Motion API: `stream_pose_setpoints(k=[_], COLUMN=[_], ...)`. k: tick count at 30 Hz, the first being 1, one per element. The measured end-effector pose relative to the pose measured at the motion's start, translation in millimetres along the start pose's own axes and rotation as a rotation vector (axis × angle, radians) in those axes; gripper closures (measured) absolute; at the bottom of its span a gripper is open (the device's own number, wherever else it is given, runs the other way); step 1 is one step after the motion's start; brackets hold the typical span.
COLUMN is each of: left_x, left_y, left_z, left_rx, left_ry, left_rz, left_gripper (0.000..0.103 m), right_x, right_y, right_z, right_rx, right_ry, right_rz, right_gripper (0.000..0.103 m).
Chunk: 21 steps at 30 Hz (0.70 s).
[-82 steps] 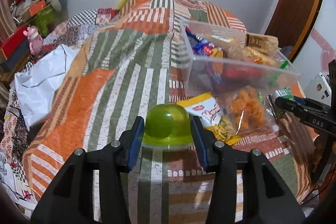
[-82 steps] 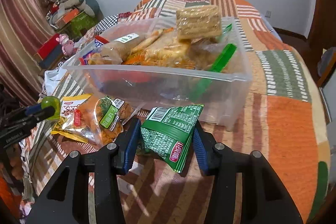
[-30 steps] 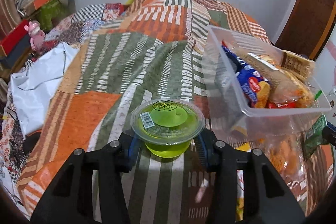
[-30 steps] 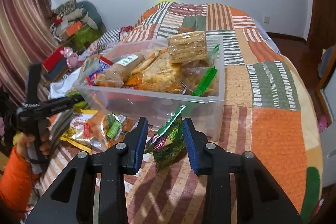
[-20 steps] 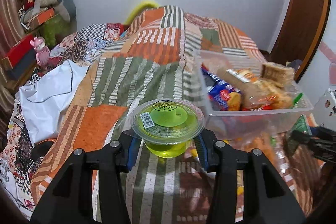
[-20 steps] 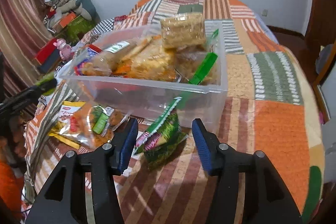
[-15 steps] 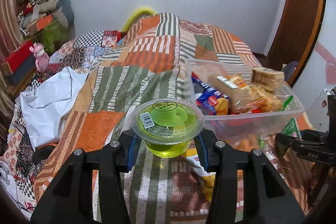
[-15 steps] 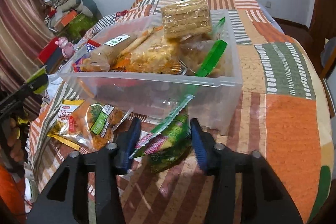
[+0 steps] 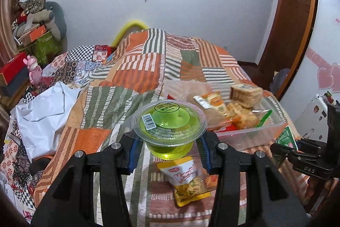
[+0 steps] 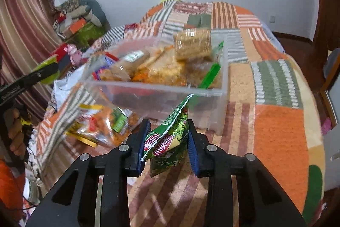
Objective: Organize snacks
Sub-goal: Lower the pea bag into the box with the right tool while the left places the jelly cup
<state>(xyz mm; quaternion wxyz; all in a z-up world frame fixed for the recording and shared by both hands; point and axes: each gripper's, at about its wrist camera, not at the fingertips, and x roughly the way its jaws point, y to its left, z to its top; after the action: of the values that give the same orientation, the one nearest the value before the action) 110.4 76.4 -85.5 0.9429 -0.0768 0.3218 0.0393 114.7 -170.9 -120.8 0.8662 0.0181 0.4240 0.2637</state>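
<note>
My left gripper [image 9: 169, 147] is shut on a green jelly cup [image 9: 169, 130] with a clear lid and holds it upright in the air, near the left end of the clear plastic bin [image 9: 250, 134]. My right gripper [image 10: 167, 145] is shut on a green snack packet [image 10: 167, 137] and holds it above the quilt, just in front of the bin [image 10: 161, 95]. The bin is full of snack packs, with a block of noodles [image 10: 192, 44] on top. The right gripper also shows in the left wrist view [image 9: 284, 147].
A yellow snack bag [image 9: 187, 180] lies on the quilt under the left gripper. An orange snack bag [image 10: 106, 124] lies left of the right gripper. A white bag [image 9: 40, 116] and cluttered boxes are at the left bedside. A wooden door [image 9: 291, 24] stands at the right.
Both grippers have risen with their loads. The left gripper has carried the jelly cup toward the bin. The right gripper has lifted the green packet off the quilt, and the jaws have closed tighter on it.
</note>
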Motion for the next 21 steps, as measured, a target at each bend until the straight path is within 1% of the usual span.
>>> stream_pose_setpoints(k=[5,11,17,21], left_x=[-4,4,25,47], left_y=[-11,-20,-25,-26], left_z=[11,25,34,38], left_rx=[0.013,0.018,0.028,0.026], left_ry=[-0.022,-0.036,-0.02,0.006], left_rz=[-0.015,-0.036,-0.034,-0.027], left_gripper=[0.057,0.057,0.057,0.057], right_x=[-21,-20,-6,2], right_y=[2,5,-4,-10], right_z=[15,36,52,56], right_rx=[-0.009,-0.019,0.001,0.011], right_ry=[-0.081,-0.144,-0.163,-0.154], right_rz=[0.011,0.002,-0.022,-0.026], right_gripper=[0.073,0.073,0.073,0.073])
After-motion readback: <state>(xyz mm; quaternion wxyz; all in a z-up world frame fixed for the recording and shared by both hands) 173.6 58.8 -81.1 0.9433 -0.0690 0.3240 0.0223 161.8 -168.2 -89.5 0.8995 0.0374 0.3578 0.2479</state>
